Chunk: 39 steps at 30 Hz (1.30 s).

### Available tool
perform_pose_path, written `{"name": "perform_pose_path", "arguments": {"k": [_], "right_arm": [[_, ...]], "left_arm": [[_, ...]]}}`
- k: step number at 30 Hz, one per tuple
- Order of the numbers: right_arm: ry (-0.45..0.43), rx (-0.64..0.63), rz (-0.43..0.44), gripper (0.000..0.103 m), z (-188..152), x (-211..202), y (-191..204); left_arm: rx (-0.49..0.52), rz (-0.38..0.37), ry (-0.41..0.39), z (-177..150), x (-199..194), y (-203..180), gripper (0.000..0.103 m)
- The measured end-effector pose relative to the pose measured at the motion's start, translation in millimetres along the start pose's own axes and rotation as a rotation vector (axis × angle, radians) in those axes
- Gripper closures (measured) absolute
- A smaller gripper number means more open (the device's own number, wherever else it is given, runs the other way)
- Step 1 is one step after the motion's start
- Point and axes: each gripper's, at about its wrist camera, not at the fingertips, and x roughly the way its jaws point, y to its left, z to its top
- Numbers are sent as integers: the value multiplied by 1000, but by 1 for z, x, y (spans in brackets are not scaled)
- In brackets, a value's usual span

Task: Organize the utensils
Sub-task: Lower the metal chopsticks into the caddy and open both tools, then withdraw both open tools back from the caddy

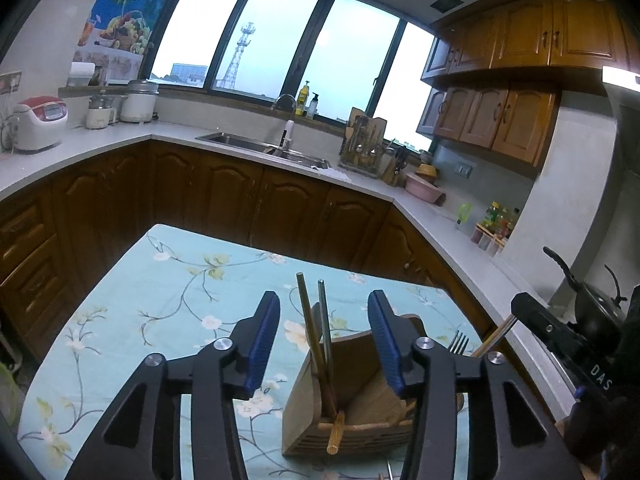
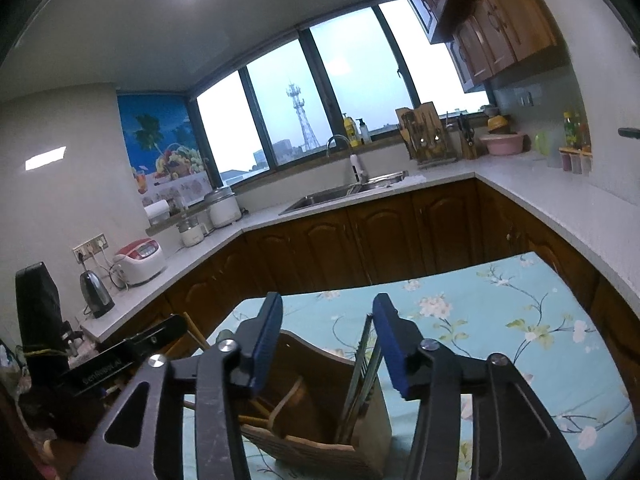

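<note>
Left gripper [image 1: 324, 344] hanging over wooden utensil holder [image 1: 360, 412], fingers apart, two chopsticks [image 1: 316, 340] standing between them, untouched. Holder sitting near the near edge of the floral tablecloth [image 1: 160, 300]. Right gripper [image 2: 326, 346] fingers apart too, forks [image 2: 366, 360] leaning loose between them.

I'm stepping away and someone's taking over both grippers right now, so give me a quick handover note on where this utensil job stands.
Left gripper: jaws open, holding nothing, with two chopsticks standing between them untouched.
Right gripper: jaws open, empty, with a fork just inside its right pad.
Wooden utensil holder sits on the floral tablecloth; chopsticks are in one compartment, the fork in another.
Done: those pieces are in the holder.
Left: no loose utensils show in these views; check the table outside them.
</note>
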Motion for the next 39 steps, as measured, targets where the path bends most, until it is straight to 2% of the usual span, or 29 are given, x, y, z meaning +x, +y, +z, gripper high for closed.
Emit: {"name": "perform_pose_path", "arguments": {"k": [5,11,18,26,32,39], "right_arm": [[-26,-6,-8,39,1,-5,1],[-37,-3,-17,38,3,-9,0],[-40,22,-39,32,-3,-19,-9],[-46,65,-51,14,-10,-38,-20],[-56,78,-58,7,-15,-56,-19],[-48,92,-59,4,-26,-81,-18]], "left_arm": [[9,0,-4,-3,-4,-4,49],[15,4,-15,-4,-11,-2,39],[15,13,-22,-8,-22,1,25],[-7,30,-16,-14,-42,7,10],[-14,45,-2,-22,-67,13,6],[10,75,-9,-35,-108,14,3]]}}
